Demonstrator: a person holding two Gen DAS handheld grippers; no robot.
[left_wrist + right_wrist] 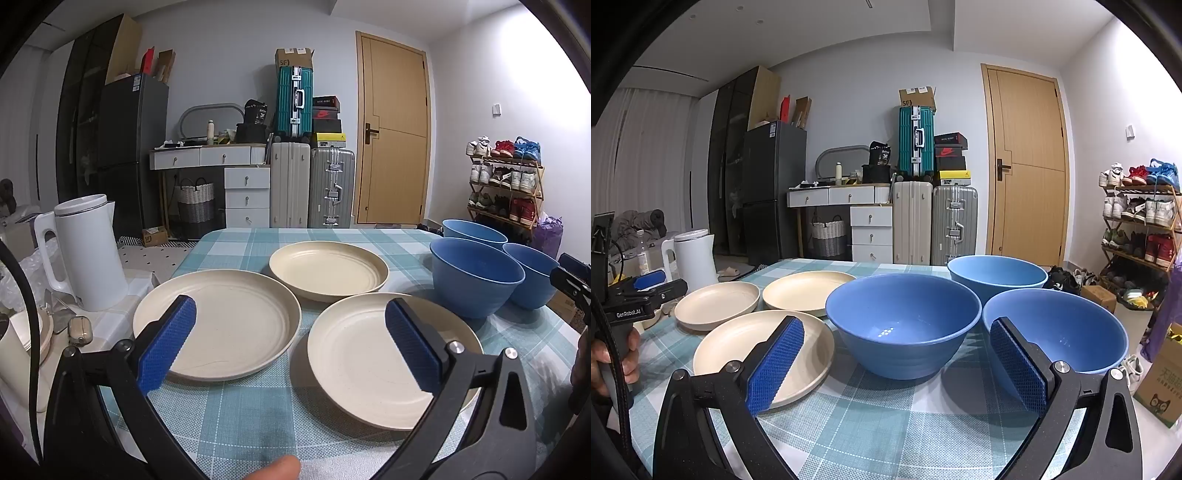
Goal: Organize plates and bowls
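Three cream plates lie flat on the checked tablecloth: a left plate [229, 321], a far plate [328, 271] and a near right plate [369, 354]. Three blue bowls stand to their right: a middle bowl [903, 325], a far bowl [997, 275] and a near right bowl [1060, 328]. My left gripper [290, 334] is open and empty, hovering above the near edges of the left and near right plates. My right gripper [897, 363] is open and empty, just in front of the middle bowl. The left gripper also shows at the left edge of the right wrist view [646, 284].
A white kettle [86, 251] stands on a side surface left of the table, with small items beside it. The table's right edge [1108, 406] drops off next to a cardboard box [1161, 380]. Suitcases, a door and a shoe rack stand behind.
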